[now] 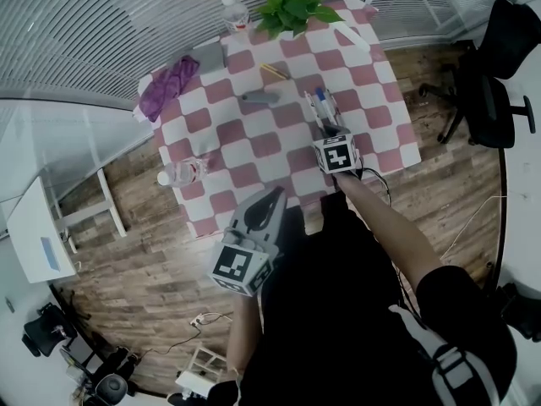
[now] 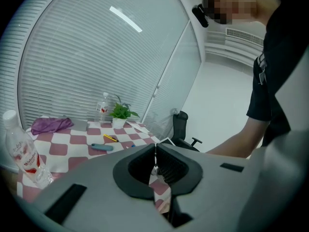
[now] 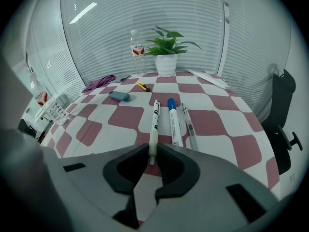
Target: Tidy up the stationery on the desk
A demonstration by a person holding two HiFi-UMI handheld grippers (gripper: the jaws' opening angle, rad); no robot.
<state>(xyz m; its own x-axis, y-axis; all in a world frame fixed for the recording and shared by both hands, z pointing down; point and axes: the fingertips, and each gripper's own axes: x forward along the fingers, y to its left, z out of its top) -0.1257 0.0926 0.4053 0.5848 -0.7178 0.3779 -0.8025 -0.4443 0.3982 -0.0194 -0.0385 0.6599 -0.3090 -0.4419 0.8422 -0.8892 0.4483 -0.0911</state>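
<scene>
Right hand-held gripper (image 3: 153,159) pinching white pen (image 3: 154,122); tidying looks partly done.
Pen lies on checked surface (image 3: 217,122) in a row, blue marker (image 3: 174,122) and clear pen (image 3: 189,127) at its 3 o'clock; yellow pen (image 3: 142,86) and teal item (image 3: 119,96) loose at 11 o'clock. Right arm reaches forward; left hand-held gripper (image 2: 155,162) closed, empty, off the near edge.

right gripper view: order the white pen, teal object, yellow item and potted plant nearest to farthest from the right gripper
1. white pen, held in the right gripper
2. teal object, mid-table, left
3. yellow item, just beyond it
4. potted plant, far edge
</scene>
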